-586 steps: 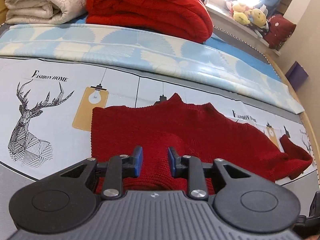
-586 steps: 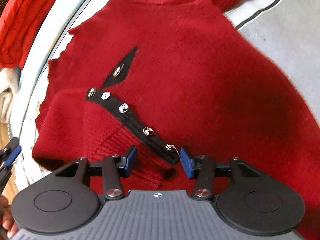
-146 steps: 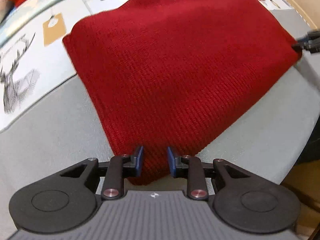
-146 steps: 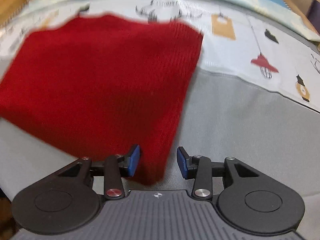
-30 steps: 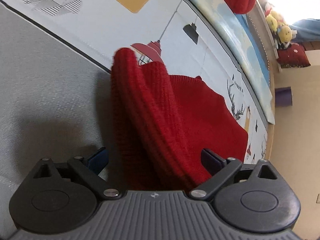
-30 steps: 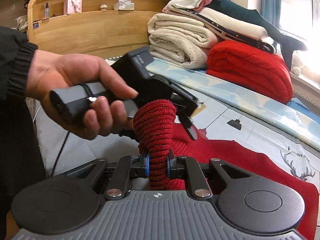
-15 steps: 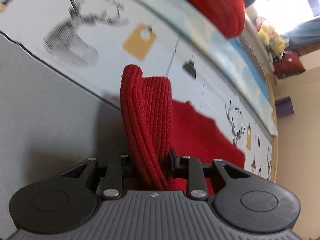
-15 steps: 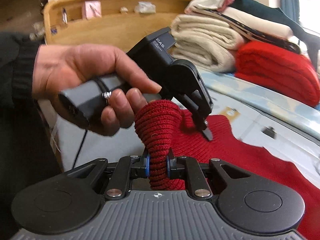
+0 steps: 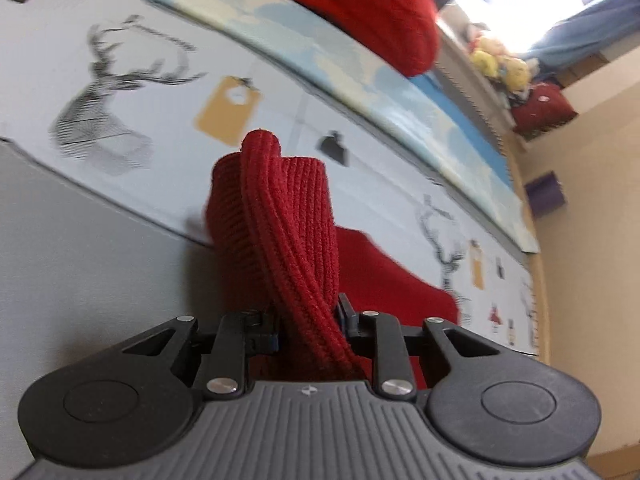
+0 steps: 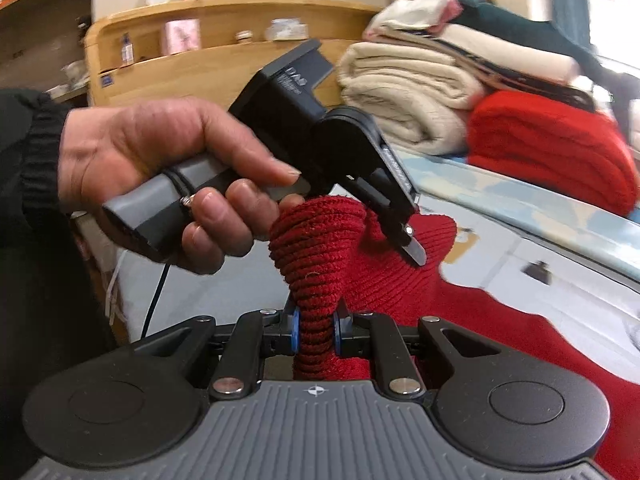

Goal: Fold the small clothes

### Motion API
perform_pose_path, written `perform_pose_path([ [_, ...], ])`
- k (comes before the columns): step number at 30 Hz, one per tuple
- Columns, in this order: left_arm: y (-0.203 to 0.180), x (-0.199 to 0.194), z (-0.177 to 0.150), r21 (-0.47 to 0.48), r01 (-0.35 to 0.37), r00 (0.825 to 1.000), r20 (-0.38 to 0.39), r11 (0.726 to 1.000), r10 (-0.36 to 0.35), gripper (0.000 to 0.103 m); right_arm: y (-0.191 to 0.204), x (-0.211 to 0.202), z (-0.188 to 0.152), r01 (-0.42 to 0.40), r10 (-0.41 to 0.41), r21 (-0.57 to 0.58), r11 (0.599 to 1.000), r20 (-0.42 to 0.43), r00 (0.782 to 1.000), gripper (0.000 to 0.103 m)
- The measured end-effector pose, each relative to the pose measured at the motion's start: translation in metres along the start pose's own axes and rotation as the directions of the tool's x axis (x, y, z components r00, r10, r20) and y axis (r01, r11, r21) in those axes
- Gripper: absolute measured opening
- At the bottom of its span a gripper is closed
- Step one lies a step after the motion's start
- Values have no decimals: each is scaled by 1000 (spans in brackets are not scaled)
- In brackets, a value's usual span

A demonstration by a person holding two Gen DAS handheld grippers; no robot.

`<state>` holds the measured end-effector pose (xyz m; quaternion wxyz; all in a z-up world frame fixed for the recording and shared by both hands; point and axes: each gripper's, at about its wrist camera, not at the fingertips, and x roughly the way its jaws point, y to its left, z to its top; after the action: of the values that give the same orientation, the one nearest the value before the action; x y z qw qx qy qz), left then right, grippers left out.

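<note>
The red knit sweater is folded and its near edge is lifted off the bed. My left gripper is shut on a bunched corner of it, which stands up between the fingers. My right gripper is shut on the other corner of the sweater. In the right wrist view the left gripper shows in a hand, just beyond my right one, clamped on the same raised edge. The rest of the sweater trails down onto the bed to the right.
The bed has a grey and white sheet printed with deer and lamps, and a light blue folded cover. Folded cream blankets and a red blanket are stacked behind. A wooden headboard stands at the back.
My left gripper has closed on the sweater corner, having been open around it a second ago. Both grippers have lifted the edge a little higher.
</note>
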<state>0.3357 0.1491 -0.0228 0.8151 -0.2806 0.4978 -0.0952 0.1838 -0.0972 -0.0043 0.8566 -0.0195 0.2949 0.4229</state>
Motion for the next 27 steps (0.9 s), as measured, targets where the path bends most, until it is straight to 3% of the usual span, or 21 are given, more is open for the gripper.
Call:
perform_pose_path([
  [4,-48,17,-12,99,85,996,22,991,-88,27,-21,-33,-9,125,-126,61,990,18,992,15],
  [8,-101,26,-35,250,166,982,45,954,-183,28,-38,-74,-20,262,-266,128,957,18,964,15],
  [9,-112,28,-40,267,196,977,35,944,-212,31,-41,-83,-23,284,-290,145,948,18,957,15],
  [11,-125,31,-48,280,244,967,2,928,-255,48,-46,-100,-30,350,-356,180,919,0,935,15],
  [12,-129,33,-51,287,265,963,-24,920,-269,64,-49,-105,-35,383,-387,206,900,-22,922,14],
  [13,-131,33,-54,299,266,963,-34,916,-268,67,-55,-109,-42,413,-411,248,876,-61,910,14],
  [16,-131,34,-57,322,225,974,-34,920,-226,67,-78,-109,-70,487,-438,377,788,-214,873,14],
  [18,-123,36,-57,305,209,978,-50,929,-204,67,-96,-103,-91,533,-425,455,713,-325,845,14],
  [19,-119,38,-57,297,193,981,-67,935,-181,67,-105,-102,-100,540,-403,500,678,-362,841,15],
  [23,-103,49,-58,307,126,985,-150,943,-82,66,-124,-106,-123,475,-308,684,554,-361,880,23],
  [25,-98,51,-63,343,108,983,-177,933,-48,66,-127,-109,-124,447,-314,727,521,-323,893,43],
  [27,-97,51,-66,370,102,983,-182,923,-35,66,-132,-111,-121,428,-327,750,503,-294,898,53],
])
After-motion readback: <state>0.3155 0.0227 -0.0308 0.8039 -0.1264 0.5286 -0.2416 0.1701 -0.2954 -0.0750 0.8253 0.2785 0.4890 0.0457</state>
